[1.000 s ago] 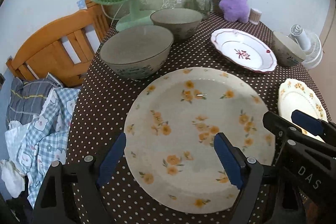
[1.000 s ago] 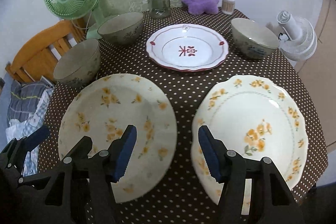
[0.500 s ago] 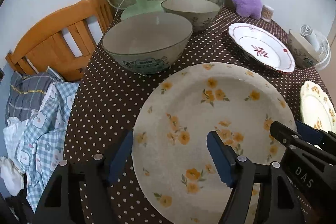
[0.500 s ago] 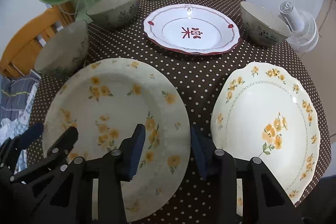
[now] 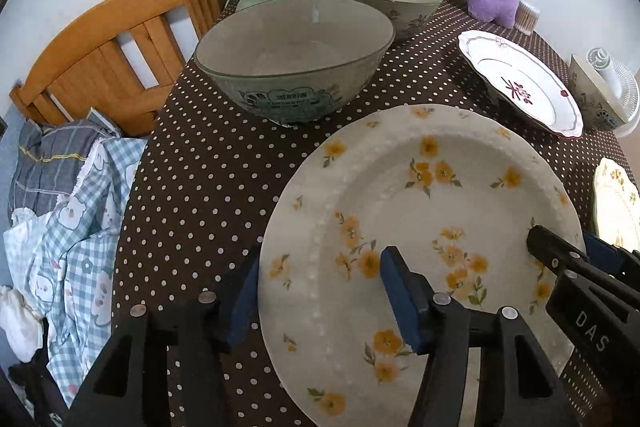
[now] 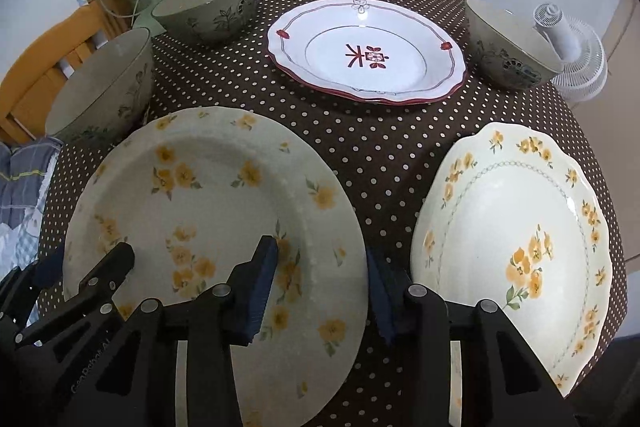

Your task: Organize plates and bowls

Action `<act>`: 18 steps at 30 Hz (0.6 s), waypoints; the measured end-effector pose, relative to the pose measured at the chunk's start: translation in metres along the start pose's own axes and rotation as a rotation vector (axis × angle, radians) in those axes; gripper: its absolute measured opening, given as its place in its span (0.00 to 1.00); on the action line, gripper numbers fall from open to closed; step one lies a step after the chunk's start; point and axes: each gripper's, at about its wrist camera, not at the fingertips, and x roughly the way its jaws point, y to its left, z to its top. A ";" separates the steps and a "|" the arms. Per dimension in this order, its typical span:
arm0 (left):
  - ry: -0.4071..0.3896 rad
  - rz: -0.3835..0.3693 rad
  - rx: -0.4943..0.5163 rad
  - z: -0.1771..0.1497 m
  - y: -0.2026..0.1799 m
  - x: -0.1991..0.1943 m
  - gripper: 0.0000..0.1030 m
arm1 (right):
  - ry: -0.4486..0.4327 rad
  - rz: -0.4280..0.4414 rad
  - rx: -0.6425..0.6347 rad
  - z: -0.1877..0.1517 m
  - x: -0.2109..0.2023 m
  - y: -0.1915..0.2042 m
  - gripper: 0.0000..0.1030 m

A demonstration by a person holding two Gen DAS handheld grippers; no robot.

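Left wrist view shows the round bench [image 5: 208,163] under a brown polka-dot cloth, bearing a large cream plate with orange flowers [image 5: 420,211] near the front edge. The left tool [image 5: 320,303] straddles that plate's left rim, its jaws having just been closing, one blue pad outside and one over the plate; whether they press cannot be told. In the right wrist view, the right tool [image 6: 320,291] straddles the same plate's [image 6: 208,203] right rim, half spread, contact unclear. A scalloped cream plate [image 6: 516,247] lies beside it.
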 end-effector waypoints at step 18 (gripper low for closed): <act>0.047 -0.024 0.002 -0.016 -0.002 -0.025 0.57 | 0.033 -0.035 -0.029 -0.011 -0.026 -0.001 0.46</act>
